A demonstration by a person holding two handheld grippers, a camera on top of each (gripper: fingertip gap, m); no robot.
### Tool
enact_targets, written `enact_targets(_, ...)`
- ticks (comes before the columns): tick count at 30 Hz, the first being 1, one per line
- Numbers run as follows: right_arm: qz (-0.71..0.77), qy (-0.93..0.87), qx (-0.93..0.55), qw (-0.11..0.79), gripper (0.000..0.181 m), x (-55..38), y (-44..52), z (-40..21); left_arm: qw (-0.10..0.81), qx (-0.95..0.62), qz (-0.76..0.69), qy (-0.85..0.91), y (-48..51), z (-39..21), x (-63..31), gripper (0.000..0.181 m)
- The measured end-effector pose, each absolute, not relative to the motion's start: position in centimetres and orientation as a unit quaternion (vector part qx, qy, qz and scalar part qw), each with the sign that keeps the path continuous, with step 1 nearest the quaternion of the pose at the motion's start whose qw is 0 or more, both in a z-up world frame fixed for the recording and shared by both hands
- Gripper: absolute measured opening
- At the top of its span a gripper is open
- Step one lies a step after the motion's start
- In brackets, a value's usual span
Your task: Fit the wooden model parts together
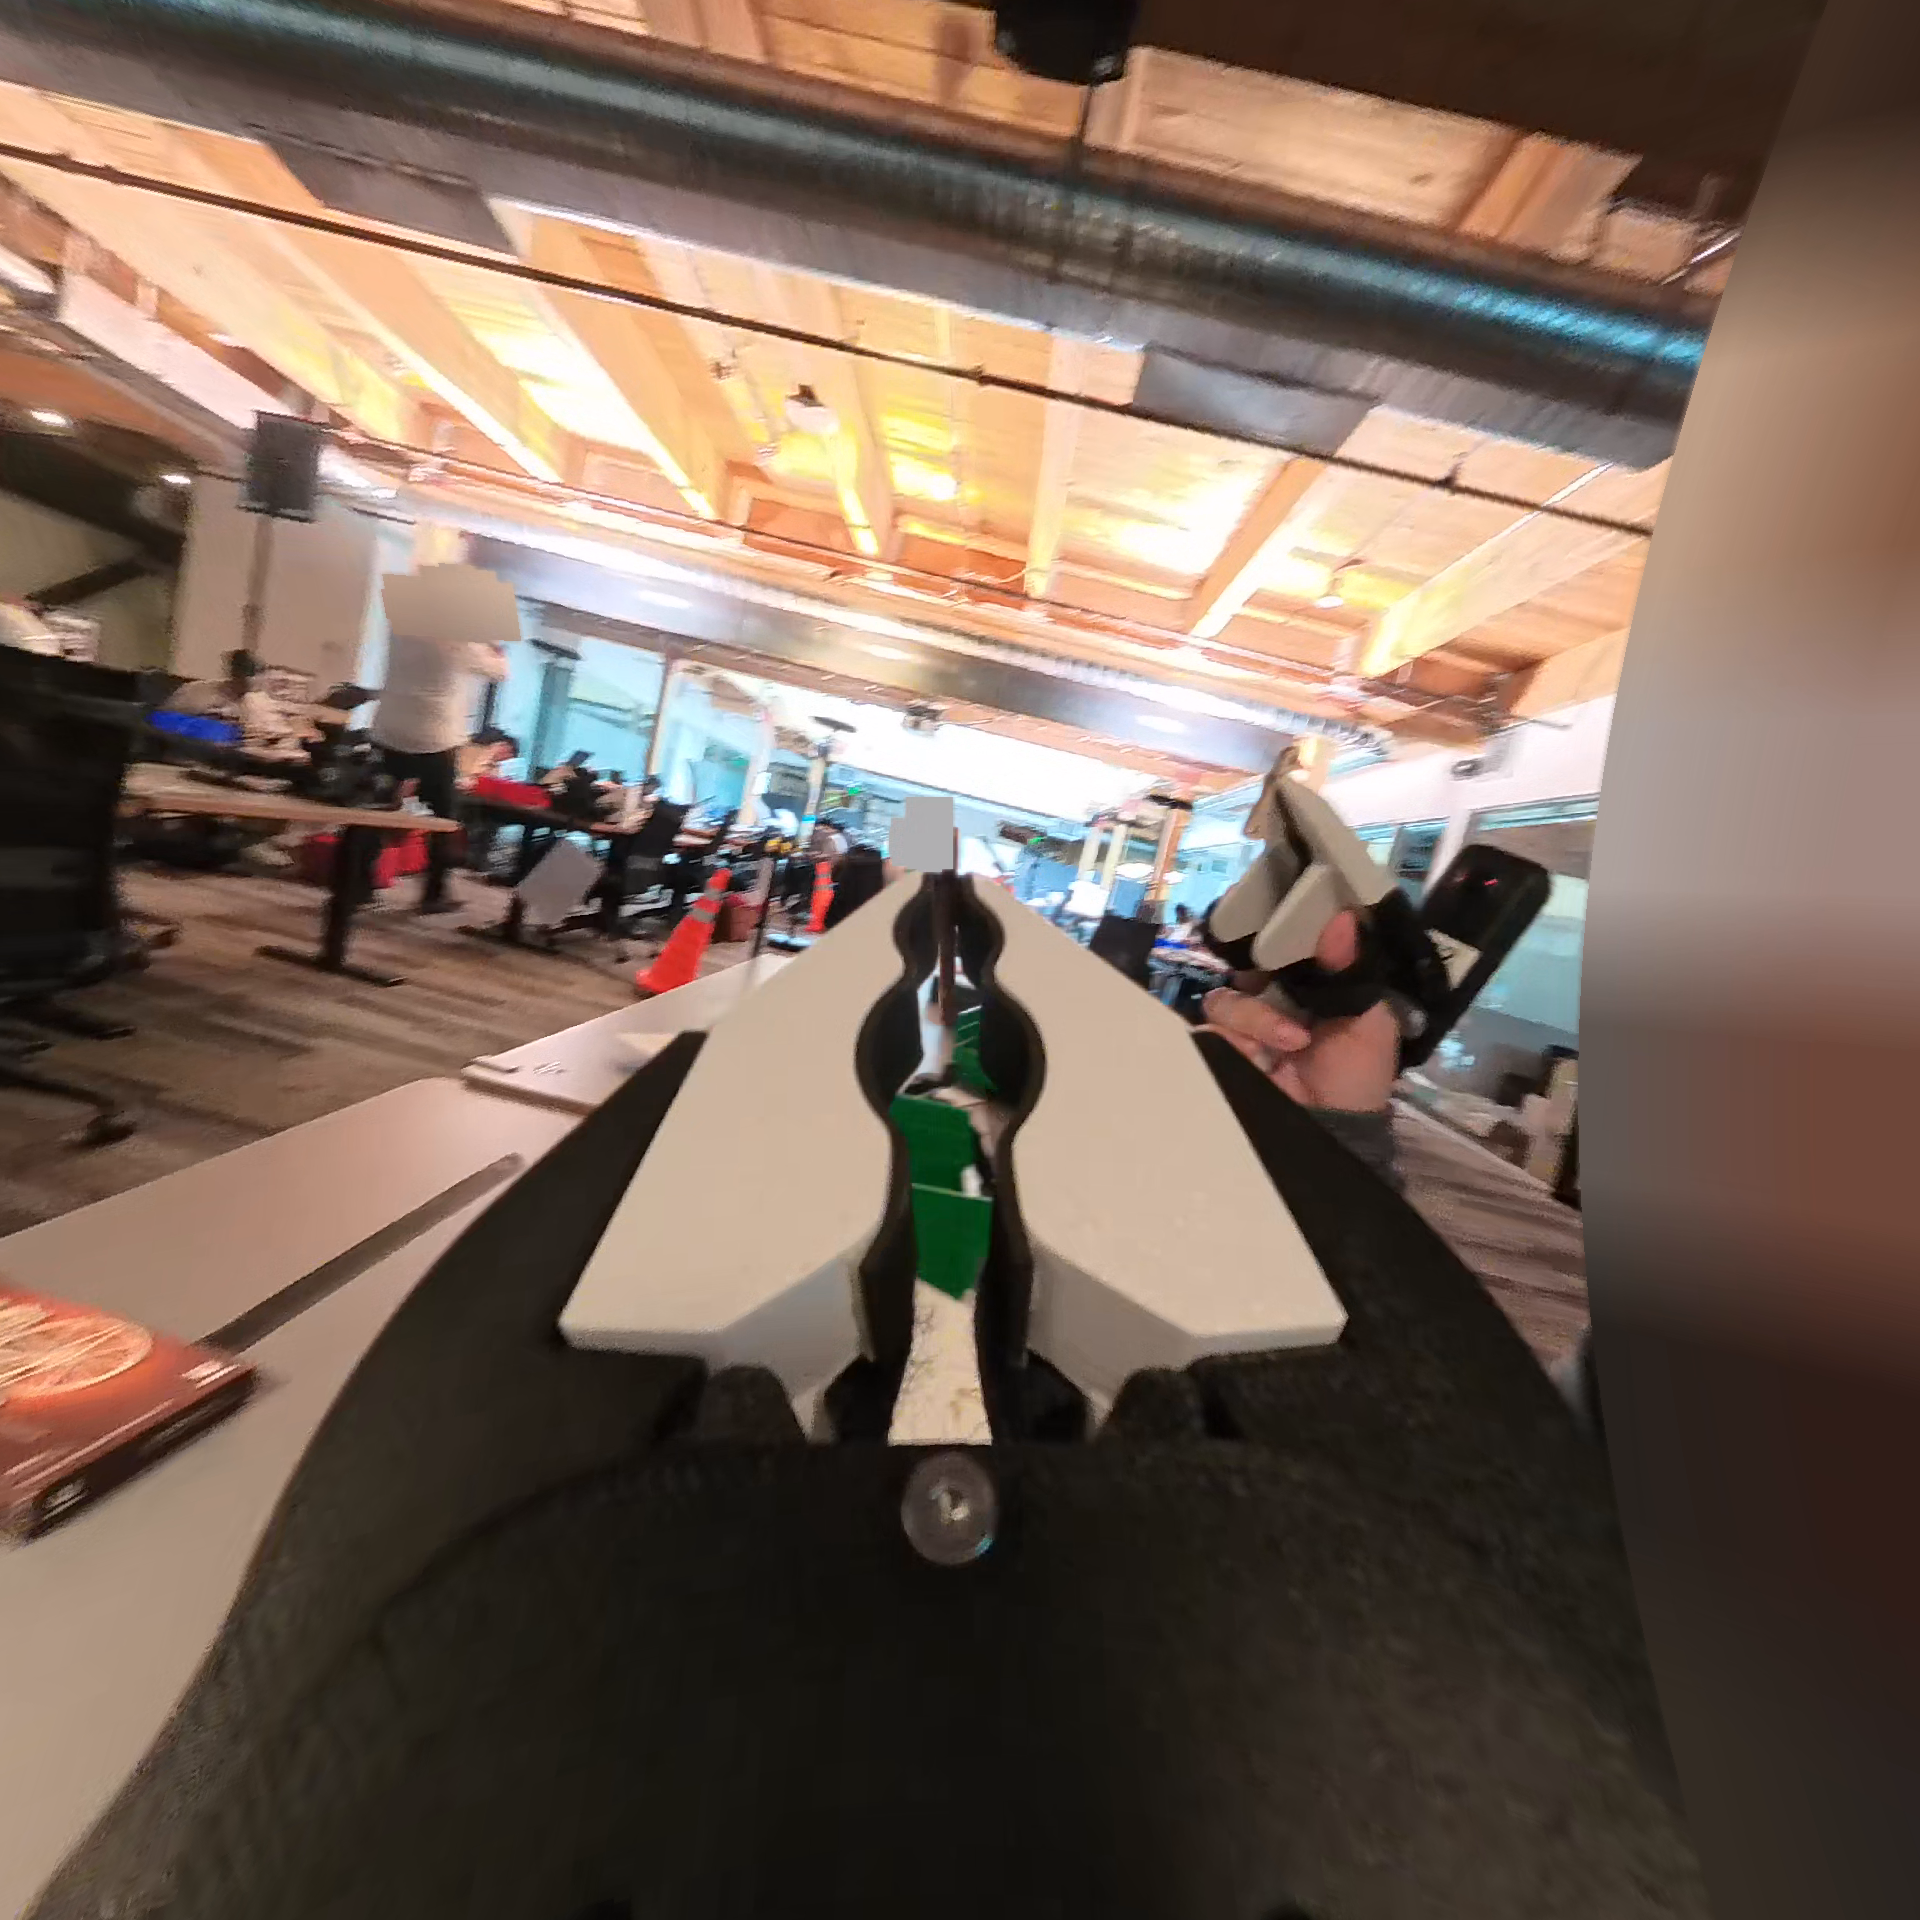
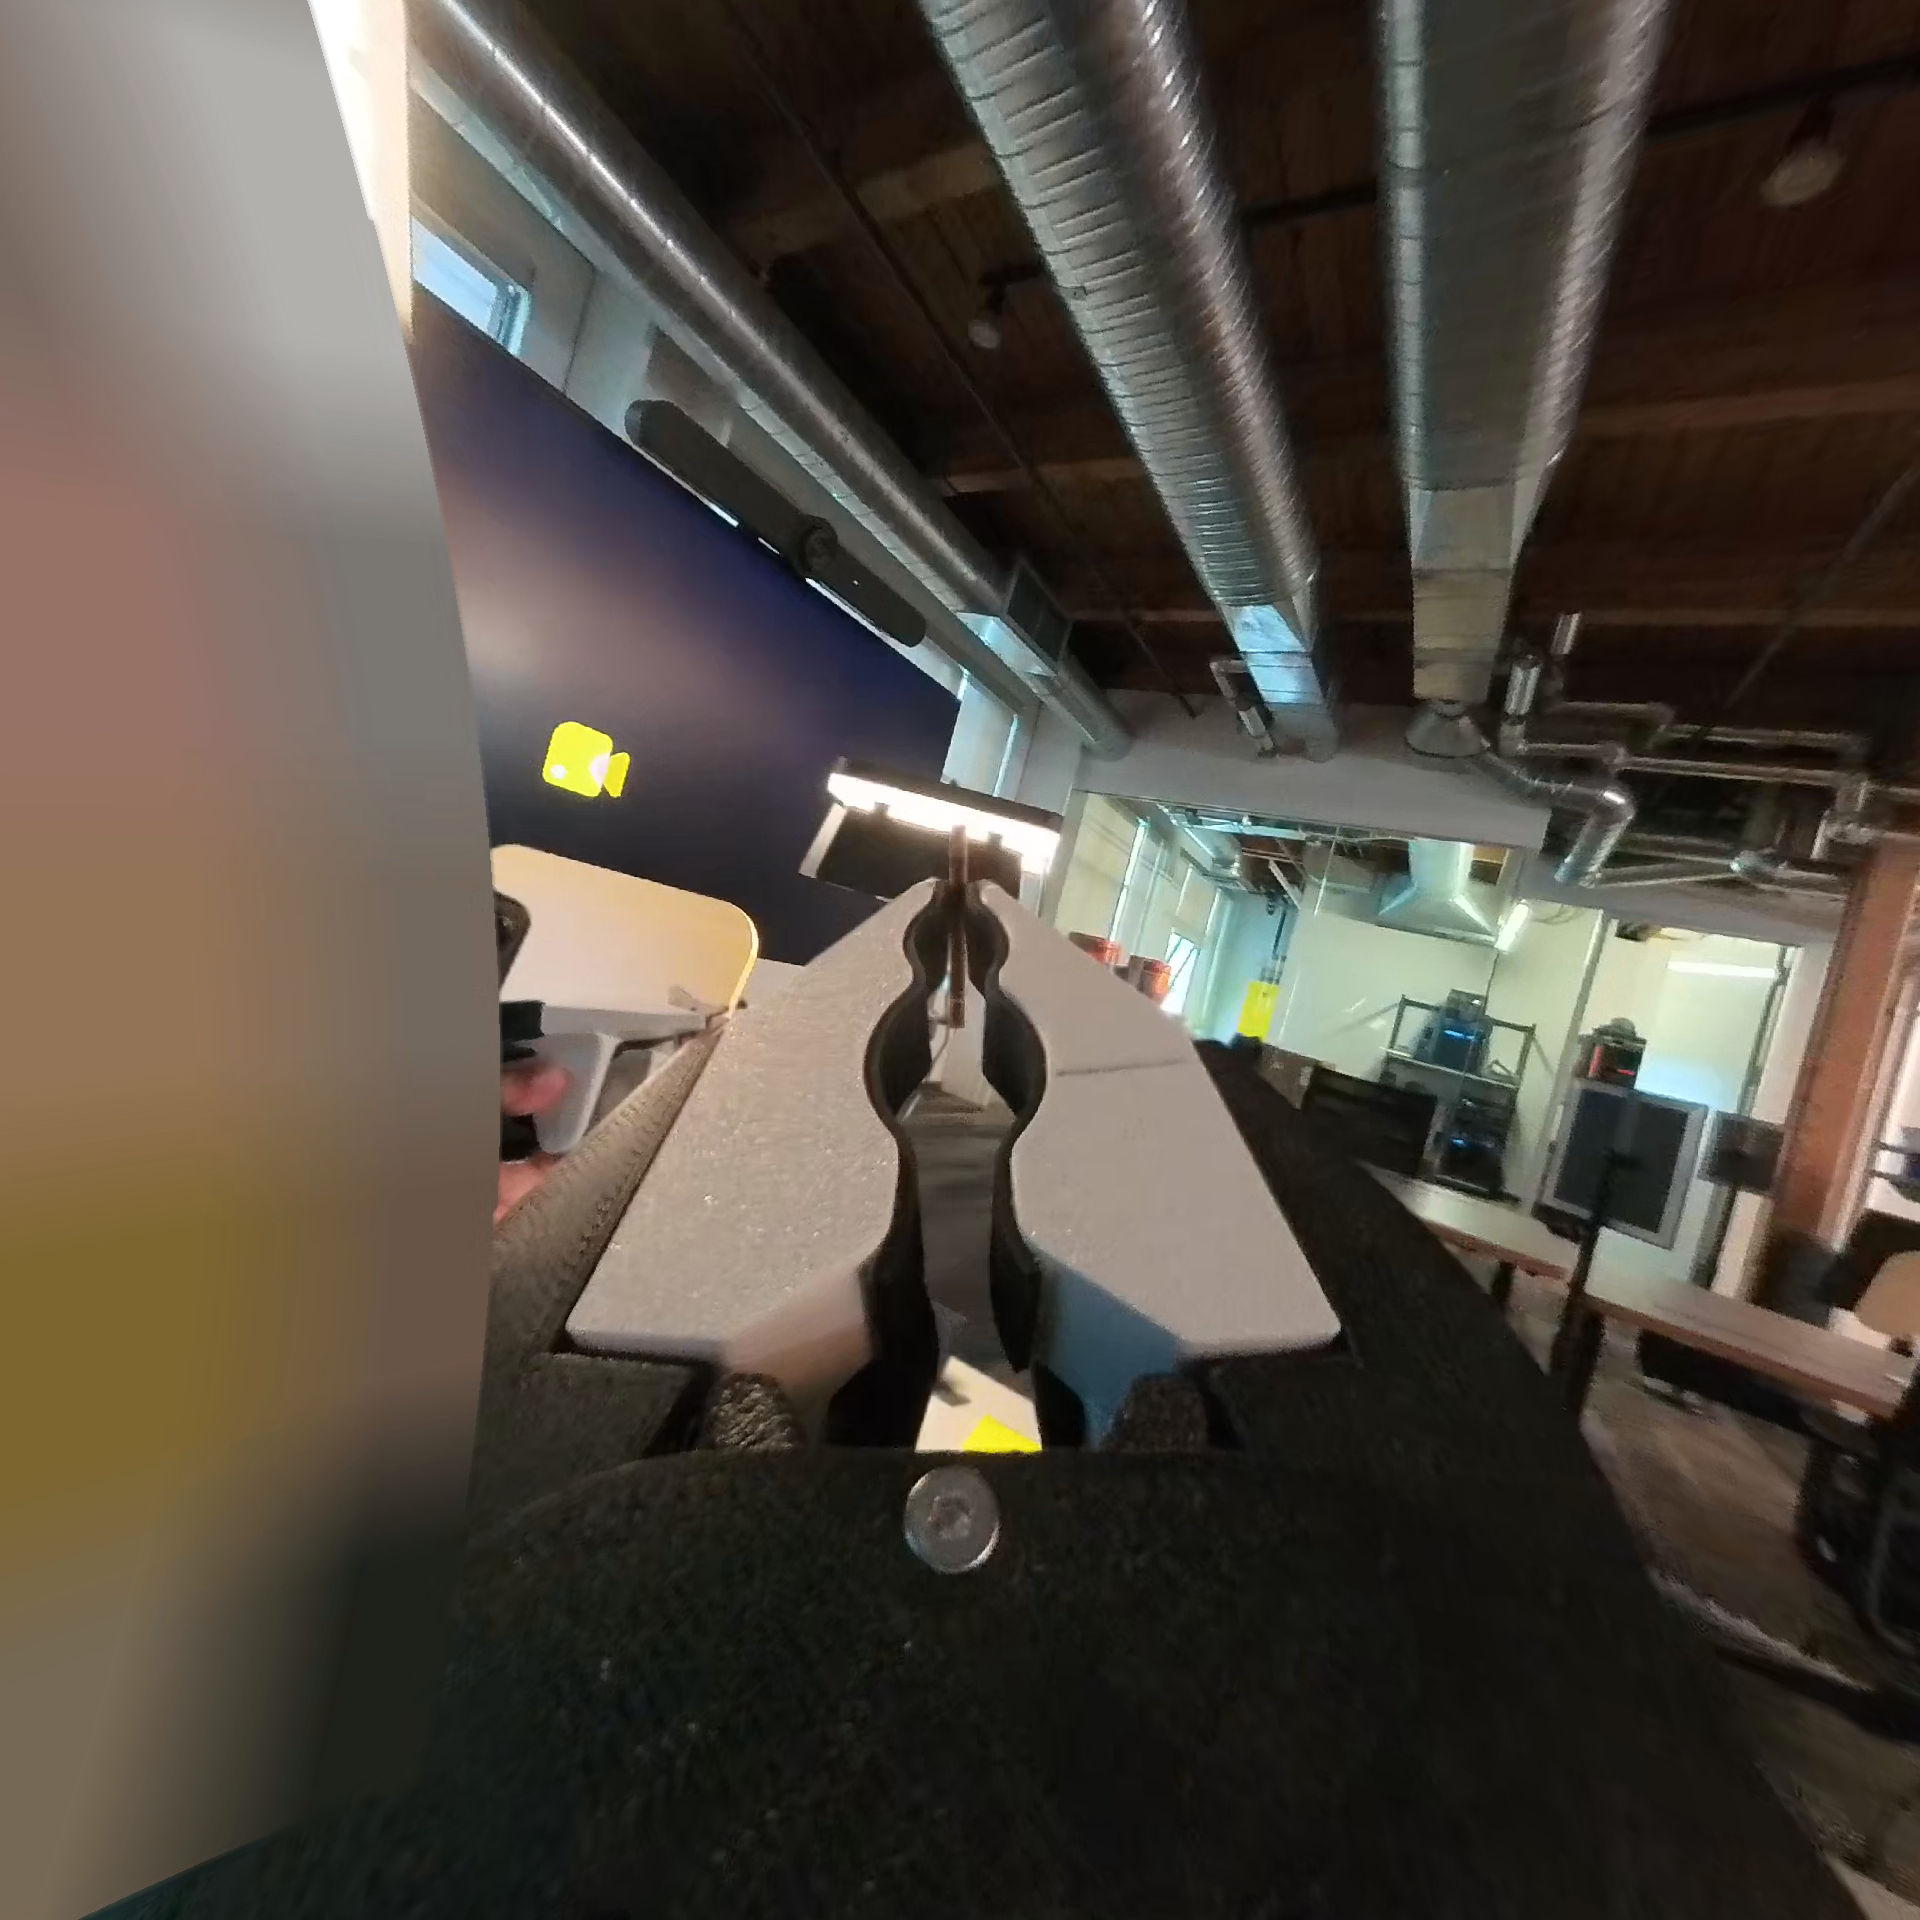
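Observation:
My left gripper (image 1: 945, 883) is shut on a thin flat wooden part (image 1: 948, 940), seen edge-on as a dark strip between the fingertips. My right gripper (image 2: 958, 894) is shut on another thin wooden part (image 2: 958, 935), also edge-on, its end poking past the tips. In the left wrist view the right gripper (image 1: 1288, 883) is held in a hand at the right, apart from mine, with a pale wooden tip (image 1: 1283, 774) sticking out of it. Part of the left gripper (image 2: 577, 1049) shows at the left of the right wrist view. Both grippers are raised and tilted upward.
A white table (image 1: 312, 1195) lies below, with a reddish-brown box (image 1: 104, 1403) at its left edge. Green bins (image 1: 940, 1174) show through the gap between my left fingers. A pale board with a rounded corner (image 2: 623, 925) is at the left. Desks, chairs and orange cones stand behind. Left tips to right tips: about 20 cm.

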State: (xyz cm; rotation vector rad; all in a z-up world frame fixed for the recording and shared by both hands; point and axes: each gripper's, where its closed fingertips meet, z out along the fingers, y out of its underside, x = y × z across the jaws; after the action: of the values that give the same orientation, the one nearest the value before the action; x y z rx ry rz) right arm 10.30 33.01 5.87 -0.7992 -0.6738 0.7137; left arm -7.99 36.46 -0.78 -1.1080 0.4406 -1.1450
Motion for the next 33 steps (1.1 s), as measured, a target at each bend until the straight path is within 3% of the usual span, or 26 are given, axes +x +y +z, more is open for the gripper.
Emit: enact_targets(33, 0.372, -0.334, -0.381, 0.778, 0.0, 8.5, 34.6, 5.1, 0.683, -0.482, -0.526, 0.159, 37.8, -1.1, -10.1, 0.0)
